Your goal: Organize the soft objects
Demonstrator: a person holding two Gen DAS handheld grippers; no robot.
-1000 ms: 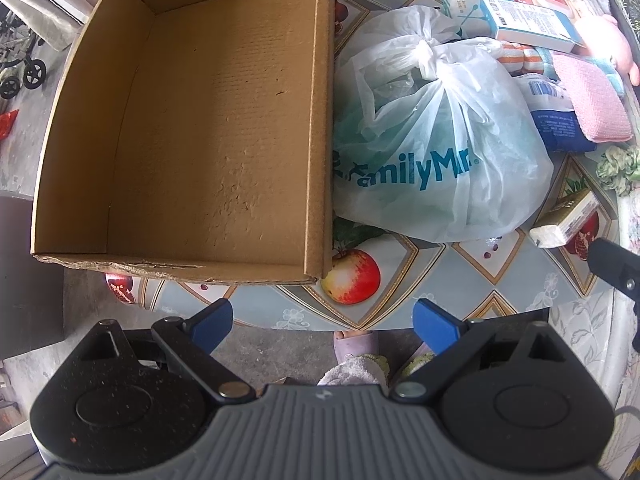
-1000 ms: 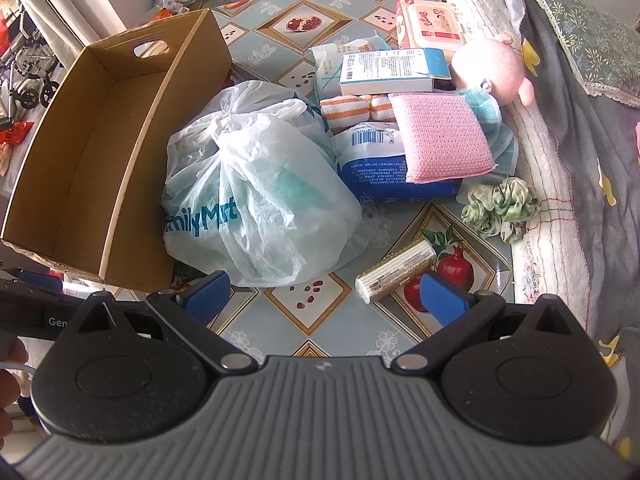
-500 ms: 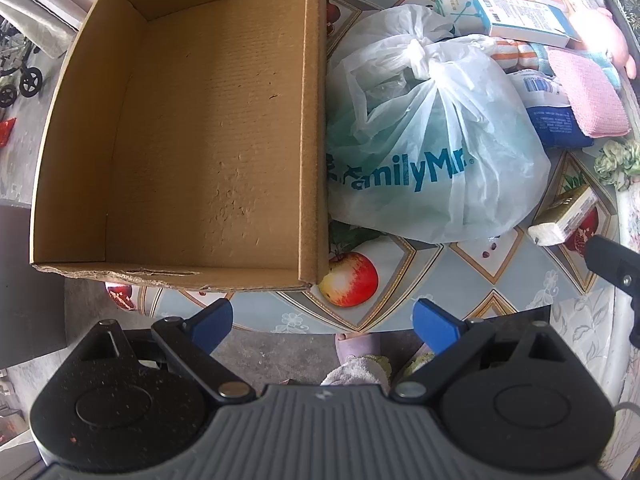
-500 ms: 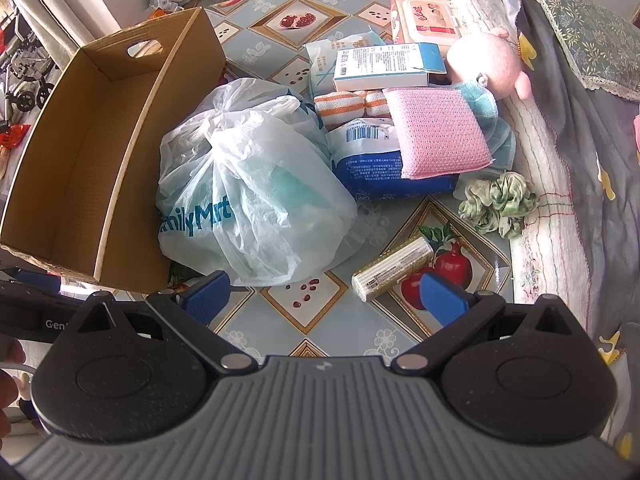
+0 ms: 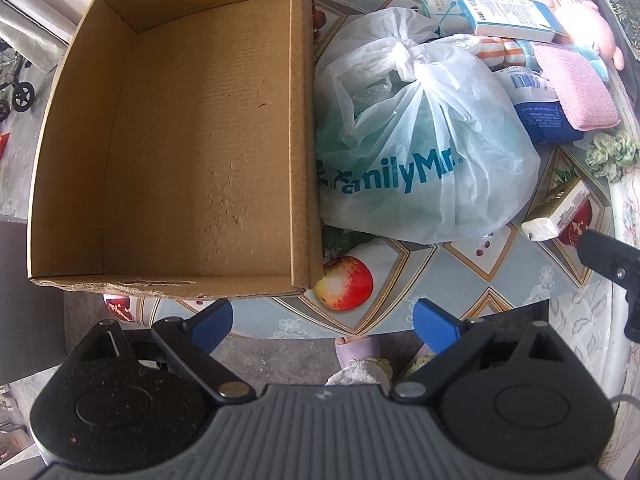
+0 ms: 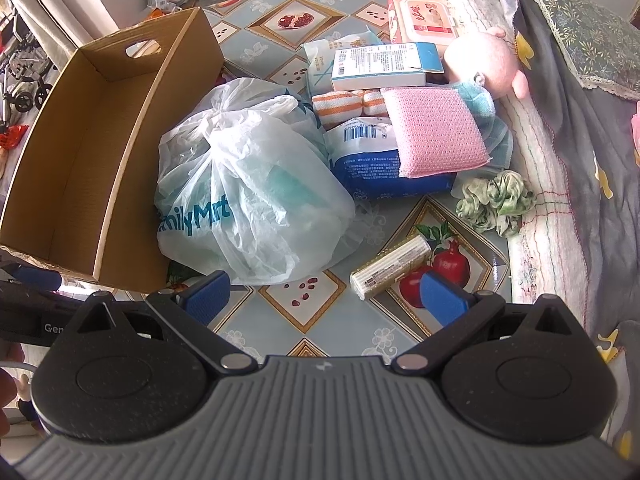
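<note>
1. Soft things lie heaped on the fruit-patterned tablecloth (image 6: 320, 332): a knotted white plastic bag (image 6: 248, 200) (image 5: 420, 144) leans against the right wall of an open cardboard box (image 5: 192, 140) (image 6: 80, 160).
2. Behind the bag sits a blue-and-white soft pack (image 6: 376, 160) with a pink sponge cloth (image 6: 434, 130) (image 5: 572, 88) lying on top of it, and an orange-striped towel roll (image 6: 344, 106) just beside that.
3. A pink plush toy (image 6: 484, 62) rests at the far edge against the bedding, next to a flat blue-and-white carton (image 6: 384, 66) and a pink wipes pack (image 6: 424, 20).
4. A green scrunchie (image 6: 496, 202) (image 5: 612, 154) lies near the table's right edge, and a small pack of cotton swabs (image 6: 392, 266) (image 5: 558, 210) is just ahead of the right gripper.
5. Left gripper (image 5: 322, 320) hovers off the near edge of the table in front of the box, its blue pads spread wide with nothing between them.
6. Right gripper (image 6: 324, 296) hangs over the near part of the table, jaws likewise wide apart and holding nothing; one pad is close to the bag, the other close to the swab pack.
</note>
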